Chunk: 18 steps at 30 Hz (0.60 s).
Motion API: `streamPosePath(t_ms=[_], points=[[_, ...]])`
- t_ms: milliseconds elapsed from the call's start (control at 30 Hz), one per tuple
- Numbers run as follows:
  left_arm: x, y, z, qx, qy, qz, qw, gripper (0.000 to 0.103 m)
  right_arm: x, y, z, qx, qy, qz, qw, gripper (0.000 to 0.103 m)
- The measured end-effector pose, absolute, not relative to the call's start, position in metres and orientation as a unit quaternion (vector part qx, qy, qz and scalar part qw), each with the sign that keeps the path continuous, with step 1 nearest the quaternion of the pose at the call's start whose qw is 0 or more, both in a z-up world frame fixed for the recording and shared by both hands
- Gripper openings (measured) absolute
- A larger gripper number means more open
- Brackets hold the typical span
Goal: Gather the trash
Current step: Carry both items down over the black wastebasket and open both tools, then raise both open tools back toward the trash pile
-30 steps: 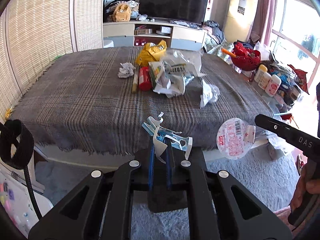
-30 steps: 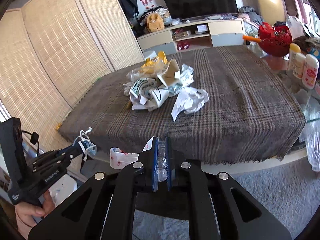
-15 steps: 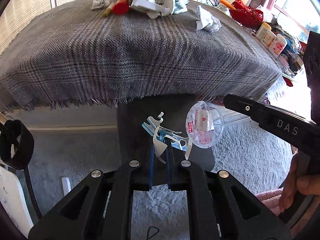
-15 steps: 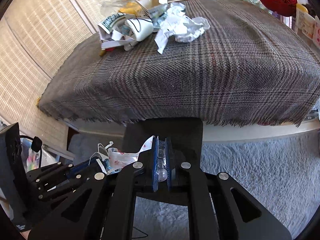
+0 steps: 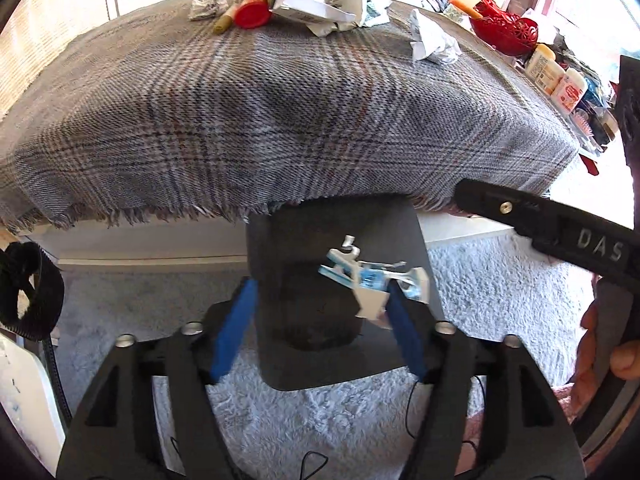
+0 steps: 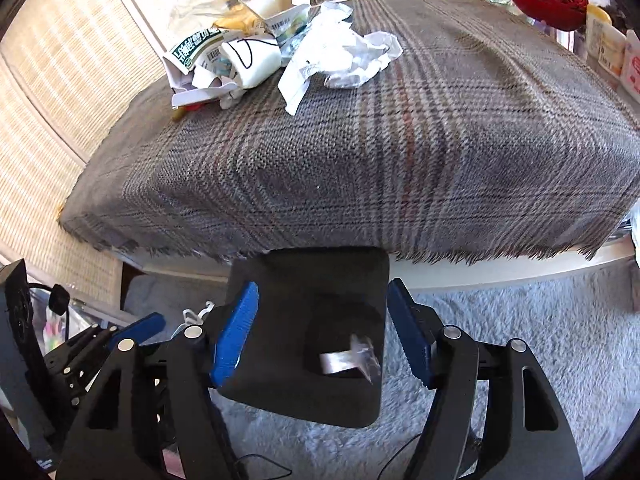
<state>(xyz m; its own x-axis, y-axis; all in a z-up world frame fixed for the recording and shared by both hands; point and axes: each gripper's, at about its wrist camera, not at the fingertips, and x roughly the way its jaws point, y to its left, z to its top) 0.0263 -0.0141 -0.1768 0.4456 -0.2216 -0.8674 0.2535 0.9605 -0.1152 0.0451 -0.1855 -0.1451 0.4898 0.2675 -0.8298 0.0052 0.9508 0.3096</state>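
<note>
A black bin (image 5: 336, 240) stands on the rug against the table's front edge. My left gripper (image 5: 320, 330) hangs over it, jaws opening. A blue and white wrapper (image 5: 368, 276), blurred, is loose beside the right-hand pad (image 5: 404, 328), with no pad pressing on it. My right gripper (image 6: 320, 336) is over the same bin (image 6: 312, 280), jaws opening too. A blurred clear plastic lid (image 6: 348, 358) lies between the parted pads, down in the bin's round mouth. A trash pile (image 6: 260, 40) of cartons, paper and plastic lies on the far side of the table.
A plaid cloth (image 5: 280, 120) covers the table and hangs over its front edge. A red basket (image 5: 504, 28) and bottles (image 5: 560, 80) stand at the right. A hand (image 5: 612, 352) holds the right gripper's handle. Pale shaggy rug (image 6: 520, 340) surrounds the bin. Woven screens (image 6: 48, 80) stand at the left.
Both grippers sank from table height to just over the bin. Their jaws, shut on the wrapper and the clear lid before, have parted, and both pieces have come free.
</note>
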Motion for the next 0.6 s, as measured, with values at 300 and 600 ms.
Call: streamPosePath(t_ms=[300,600], points=[[0.024,-0.006,-0.169,0.031,0.501,-0.134,0.854,0.095,0.043,-0.204,-0.128,0.136,0.478,0.046,0.866,0.093],[0.024,-0.015,-0.166,0.047,0.493,-0.143,0.857,0.095,0.044,-0.188,-0.134,0.125,0.499,0.084,0.853,0.093]])
